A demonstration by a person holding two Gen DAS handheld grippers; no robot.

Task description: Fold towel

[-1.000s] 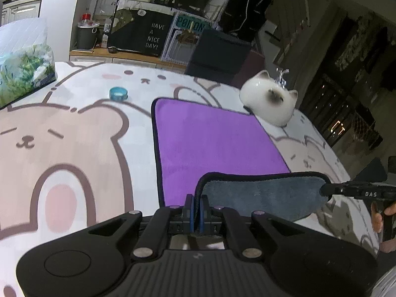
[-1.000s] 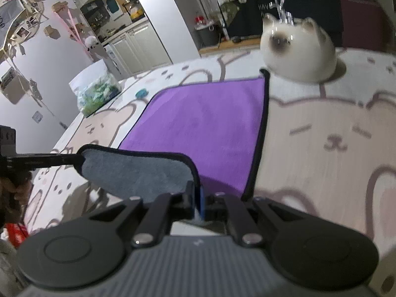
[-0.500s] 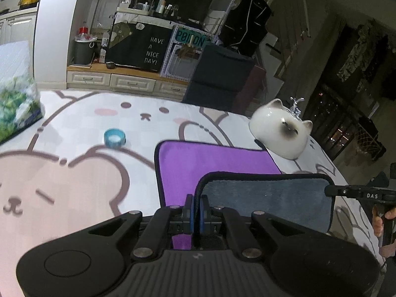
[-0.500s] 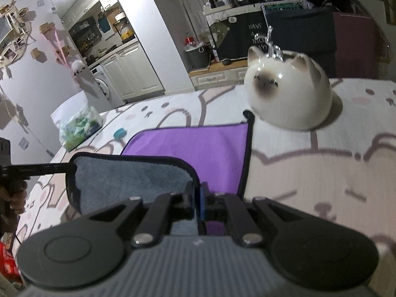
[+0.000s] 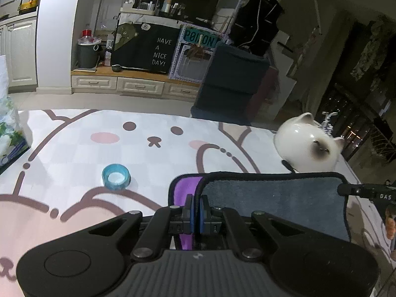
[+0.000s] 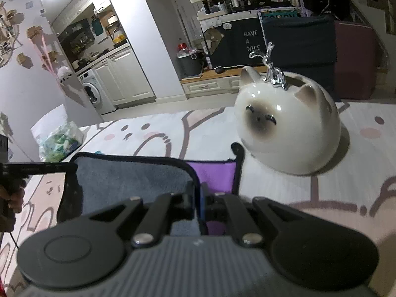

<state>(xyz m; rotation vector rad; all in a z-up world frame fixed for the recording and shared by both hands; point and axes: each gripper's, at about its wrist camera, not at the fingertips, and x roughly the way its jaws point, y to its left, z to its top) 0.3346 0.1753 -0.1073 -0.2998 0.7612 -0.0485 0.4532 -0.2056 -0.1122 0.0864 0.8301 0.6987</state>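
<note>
The towel (image 5: 272, 203) is purple on one face and grey on the other, with a dark hem. It lies on the bear-print table cover (image 5: 74, 148). My left gripper (image 5: 196, 210) is shut on its near-left corner. My right gripper (image 6: 198, 198) is shut on its near-right corner. Both corners are lifted, so the grey underside (image 6: 133, 180) faces me and hangs stretched between the grippers over the purple face (image 6: 215, 175). Only a narrow purple strip (image 5: 185, 188) shows at the far edge.
A white ceramic cat (image 6: 287, 128) stands just beyond the towel's far right corner; it also shows in the left wrist view (image 5: 307, 146). A small blue ring (image 5: 116, 177) lies left of the towel. A bag with green print (image 6: 61, 143) sits at the table's left end.
Both grippers have carried the lifted near edge forward over the towel toward its far edge. The grey underside now covers most of the purple face.
</note>
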